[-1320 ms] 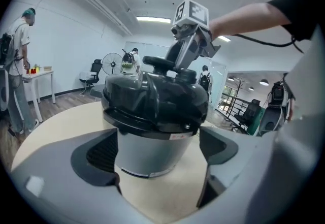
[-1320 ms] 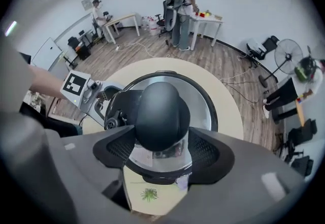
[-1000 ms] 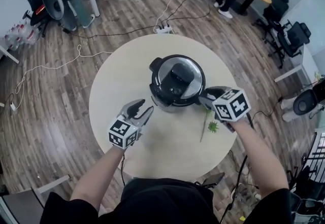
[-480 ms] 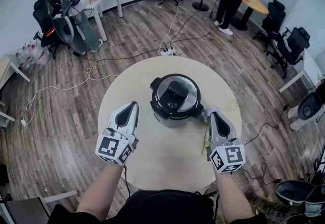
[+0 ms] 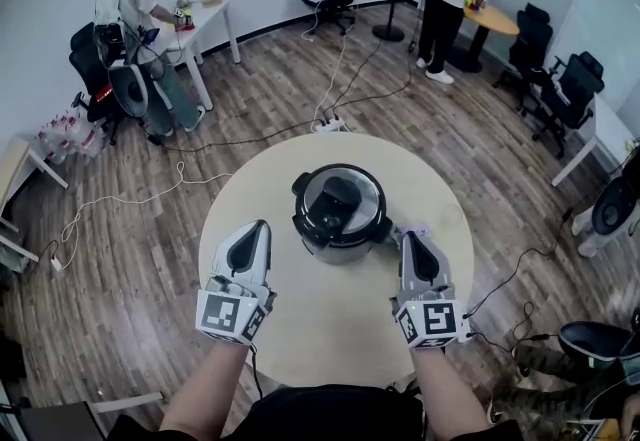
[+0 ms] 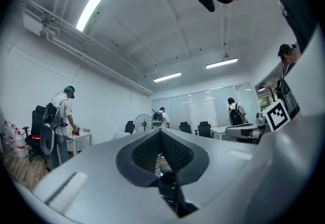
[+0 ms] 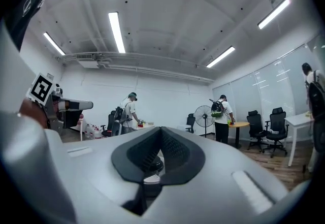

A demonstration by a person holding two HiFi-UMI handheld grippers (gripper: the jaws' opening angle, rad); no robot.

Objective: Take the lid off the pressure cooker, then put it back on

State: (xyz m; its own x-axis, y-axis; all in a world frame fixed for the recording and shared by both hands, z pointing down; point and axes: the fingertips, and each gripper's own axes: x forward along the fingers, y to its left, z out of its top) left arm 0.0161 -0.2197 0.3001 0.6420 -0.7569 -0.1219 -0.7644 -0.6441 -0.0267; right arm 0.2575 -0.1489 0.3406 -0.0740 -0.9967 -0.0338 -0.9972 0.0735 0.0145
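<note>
Centre frame: pressure cooker (image 5: 340, 212) on round table (image 5: 330, 329), lid (image 5: 338, 199) on. Lower left: left gripper (image 5: 260, 228) clenched, empty. Lower right: right gripper (image 5: 408, 238) clenched, empty, just beside cooker.

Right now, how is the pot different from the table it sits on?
The pressure cooker is black and shiny silver, while the table is pale cream. The pressure cooker is much smaller and stands on the table, which is wide and flat. From above, both look round.

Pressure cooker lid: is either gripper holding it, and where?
No, nothing is held. The left gripper and right gripper are shut and empty beside the pressure cooker; its lid is on.
</note>
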